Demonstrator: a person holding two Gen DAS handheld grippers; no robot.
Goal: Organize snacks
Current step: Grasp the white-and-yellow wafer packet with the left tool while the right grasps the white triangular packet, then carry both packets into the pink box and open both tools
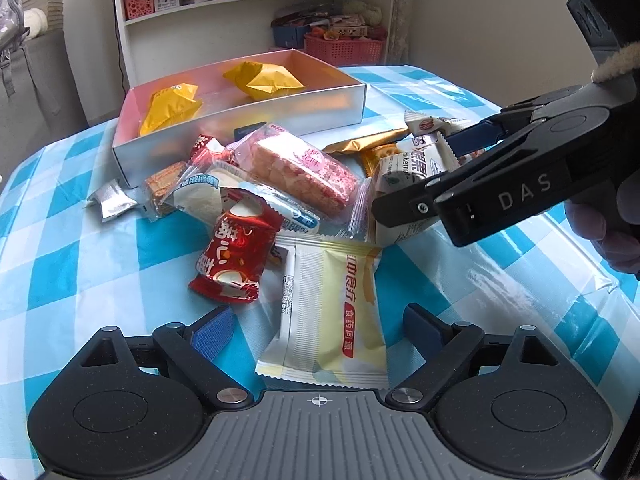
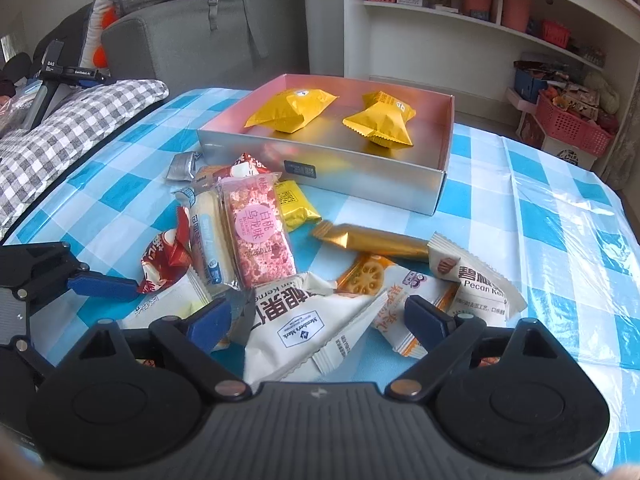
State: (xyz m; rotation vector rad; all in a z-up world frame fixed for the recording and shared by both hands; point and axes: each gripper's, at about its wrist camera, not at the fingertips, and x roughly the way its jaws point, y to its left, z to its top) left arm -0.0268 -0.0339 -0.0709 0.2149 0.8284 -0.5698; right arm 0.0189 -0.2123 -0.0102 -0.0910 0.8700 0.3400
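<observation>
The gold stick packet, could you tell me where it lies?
In the right wrist view, the gold stick packet lies on the tablecloth right of centre, between the silver box and the white pecan packets.

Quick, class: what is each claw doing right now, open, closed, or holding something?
Left claw: open, astride the pale yellow packet, not gripping it.
Right claw: open, over the white pecan packet, holding nothing.

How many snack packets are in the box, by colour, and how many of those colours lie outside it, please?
Yellow packets in the box: 2 (left one, right one)
Other colours in the box: 0
Yellow packets outside: 1
Total yellow: 3
</observation>
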